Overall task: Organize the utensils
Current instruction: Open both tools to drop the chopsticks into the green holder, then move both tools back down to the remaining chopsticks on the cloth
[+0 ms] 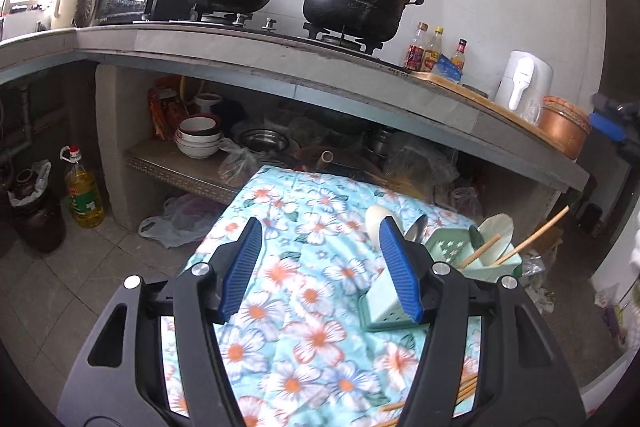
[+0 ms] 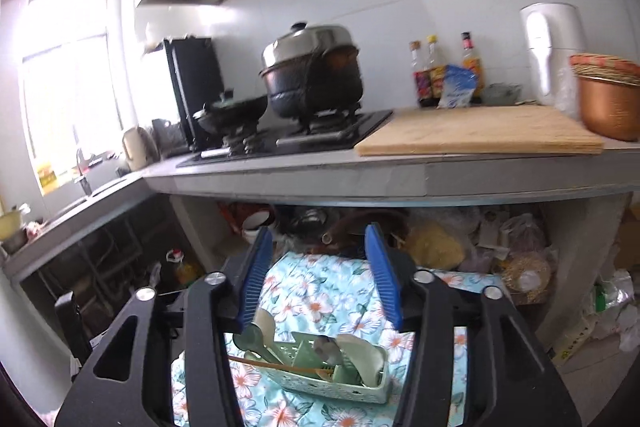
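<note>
Both grippers (image 1: pixel 320 267) (image 2: pixel 320 275) open, above floral cloth (image 1: pixel 304 291); caddy (image 2: pixel 340 379) right-side.

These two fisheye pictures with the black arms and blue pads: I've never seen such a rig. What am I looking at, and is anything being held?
A person holds one two-finger gripper in each hand; a camera on each looks forward along its fingers. One picture is from the left gripper, the other from the right gripper. Both are open and hold nothing. Below them a floral cloth covers a surface in a kitchen. On it stands a green utensil holder with chopsticks, spoons and pale ladles in it. A few more chopsticks lie loose on the cloth.
</note>
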`<state>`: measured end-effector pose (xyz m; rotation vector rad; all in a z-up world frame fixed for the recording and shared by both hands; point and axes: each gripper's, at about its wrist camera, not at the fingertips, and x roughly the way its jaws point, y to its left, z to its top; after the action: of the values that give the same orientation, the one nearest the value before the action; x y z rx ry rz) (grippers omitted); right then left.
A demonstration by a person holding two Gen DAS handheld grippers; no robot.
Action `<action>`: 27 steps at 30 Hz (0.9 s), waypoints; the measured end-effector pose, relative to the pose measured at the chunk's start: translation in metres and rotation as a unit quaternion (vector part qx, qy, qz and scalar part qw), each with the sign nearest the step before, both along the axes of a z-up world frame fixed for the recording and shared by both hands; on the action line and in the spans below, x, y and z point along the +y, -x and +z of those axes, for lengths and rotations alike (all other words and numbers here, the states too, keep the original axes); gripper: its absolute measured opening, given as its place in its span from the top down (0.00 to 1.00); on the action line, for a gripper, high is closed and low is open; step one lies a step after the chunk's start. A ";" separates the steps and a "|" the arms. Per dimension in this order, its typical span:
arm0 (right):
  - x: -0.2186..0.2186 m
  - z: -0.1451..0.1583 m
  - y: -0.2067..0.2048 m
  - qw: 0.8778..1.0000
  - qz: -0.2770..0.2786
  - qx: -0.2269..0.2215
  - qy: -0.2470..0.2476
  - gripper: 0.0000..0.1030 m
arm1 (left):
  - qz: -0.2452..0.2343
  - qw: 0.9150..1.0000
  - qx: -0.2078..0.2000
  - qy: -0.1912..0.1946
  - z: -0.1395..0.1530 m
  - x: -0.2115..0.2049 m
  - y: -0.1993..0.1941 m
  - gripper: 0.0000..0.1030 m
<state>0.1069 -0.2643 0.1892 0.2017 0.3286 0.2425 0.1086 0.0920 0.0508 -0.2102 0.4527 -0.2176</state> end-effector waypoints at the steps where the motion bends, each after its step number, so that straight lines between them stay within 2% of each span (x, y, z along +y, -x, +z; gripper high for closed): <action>1: -0.004 0.000 0.005 1.000 -0.006 -0.001 -0.004 0.48 | 0.000 1.000 -0.001 -0.002 -0.001 0.002 0.003 0.44; 3: -0.012 -0.005 0.015 1.000 -0.015 0.004 -0.013 0.46 | 0.000 1.000 0.004 -0.003 -0.005 0.004 0.007 0.44; 6: -0.023 -0.025 0.028 0.998 -0.023 0.039 -0.034 0.46 | -0.008 1.000 0.026 -0.007 -0.015 0.003 0.010 0.44; 10: -0.033 -0.082 0.035 0.986 -0.012 0.137 -0.089 0.46 | -0.025 0.998 0.051 -0.031 -0.034 -0.010 0.018 0.44; 12: -0.034 -0.118 0.036 0.973 -0.009 0.194 -0.122 0.46 | -0.039 0.996 0.067 -0.051 -0.047 -0.021 0.020 0.44; 15: -0.029 -0.189 0.035 0.934 0.001 0.303 -0.189 0.46 | -0.059 0.992 0.091 -0.060 -0.066 -0.035 0.021 0.44; 18: -0.019 -0.246 0.039 0.891 0.009 0.378 -0.250 0.47 | -0.077 0.988 0.110 -0.075 -0.084 -0.050 0.024 0.44; 19: -0.014 -0.270 0.041 0.870 0.012 0.407 -0.279 0.49 | -0.081 0.987 0.113 -0.081 -0.089 -0.054 0.025 0.44; 21: -0.006 -0.304 0.044 0.836 0.016 0.446 -0.320 0.52 | -0.091 0.984 0.123 -0.089 -0.099 -0.059 0.027 0.44; 24: -0.002 -0.337 0.045 0.800 0.010 0.473 -0.370 0.56 | -0.101 0.981 0.132 -0.103 -0.109 -0.067 0.030 0.44; 27: -0.003 -0.347 0.046 0.789 0.002 0.468 -0.397 0.57 | -0.109 0.978 0.139 -0.113 -0.117 -0.072 0.035 0.47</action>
<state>0.0607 -0.2673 -0.1581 1.1841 1.2194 0.2605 0.0735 0.0199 -0.0666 0.0336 0.7749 -0.3505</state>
